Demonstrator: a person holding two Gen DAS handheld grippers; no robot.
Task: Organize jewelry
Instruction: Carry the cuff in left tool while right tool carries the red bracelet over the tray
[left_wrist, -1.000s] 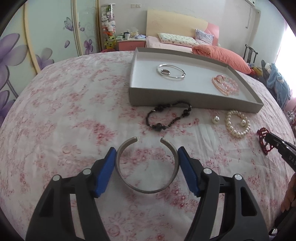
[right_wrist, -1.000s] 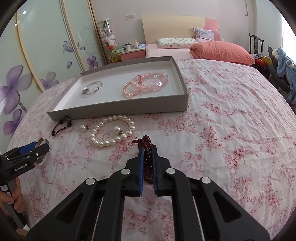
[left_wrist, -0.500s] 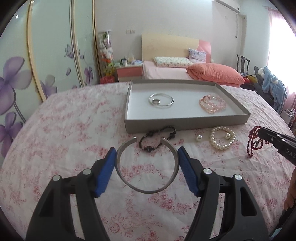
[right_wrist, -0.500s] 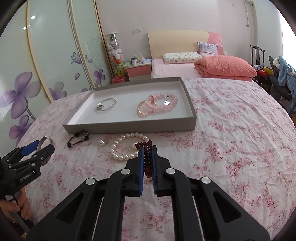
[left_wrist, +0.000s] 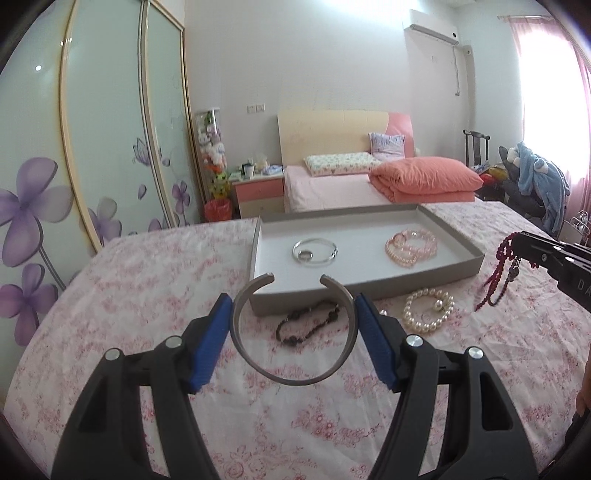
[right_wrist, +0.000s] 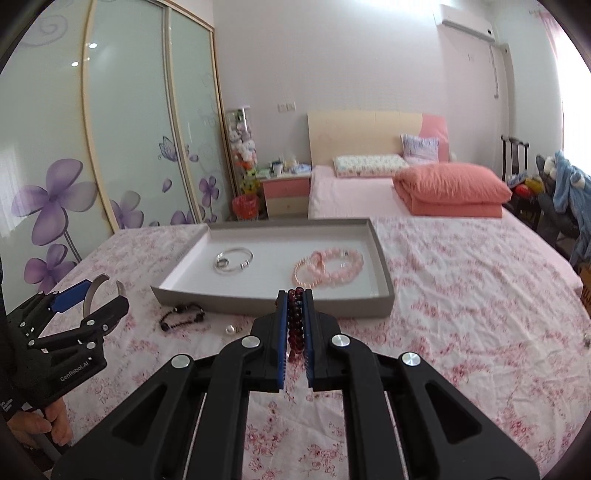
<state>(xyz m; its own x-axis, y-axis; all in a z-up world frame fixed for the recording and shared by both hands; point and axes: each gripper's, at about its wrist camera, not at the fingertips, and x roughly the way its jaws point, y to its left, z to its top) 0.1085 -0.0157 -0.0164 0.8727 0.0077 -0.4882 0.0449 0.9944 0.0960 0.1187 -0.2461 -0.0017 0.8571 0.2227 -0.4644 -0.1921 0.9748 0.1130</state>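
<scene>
Entry: jewelry sorting on the bed, landmark the grey tray (left_wrist: 369, 291)

Left tongs (left_wrist: 293, 334): spread fairly wide, blue pads pressed on either flank of an open silver cuff (left_wrist: 291, 376), which is lifted clear of the bed (left_wrist: 147, 295). The cuff's gap faces the tray. The tray lies straight ahead of these tongs and a little below, its long side running across the line of approach, near wall facing the cuff.

Right tongs (right_wrist: 295, 328): pinched almost shut on a dark red bead strand (right_wrist: 295, 317), the rest of which hangs loose below. Tray ahead and slightly left of them; seen from the left wrist, they sit off the tray's right end.

Judged nearer: both close to the tray's near wall. The left tongs line up with the silver bangle (left_wrist: 315, 252) in the tray's left half; the right tongs point toward the pink bead bracelets (right_wrist: 328, 267) in the right half. The coming move looks like a carry forward over the near wall, then release.

Not yet sorted, in front of the tray's near wall: black bead bracelet (left_wrist: 308, 326), pearl bracelet (left_wrist: 428, 310).

Change from a second ago: both tongs have risen and levelled out, so the cuff, then low over the bed short of the black bracelet, now overlaps the tray's near wall in view; the red strand, then touching the bed, now dangles free. Both grips unchanged
</scene>
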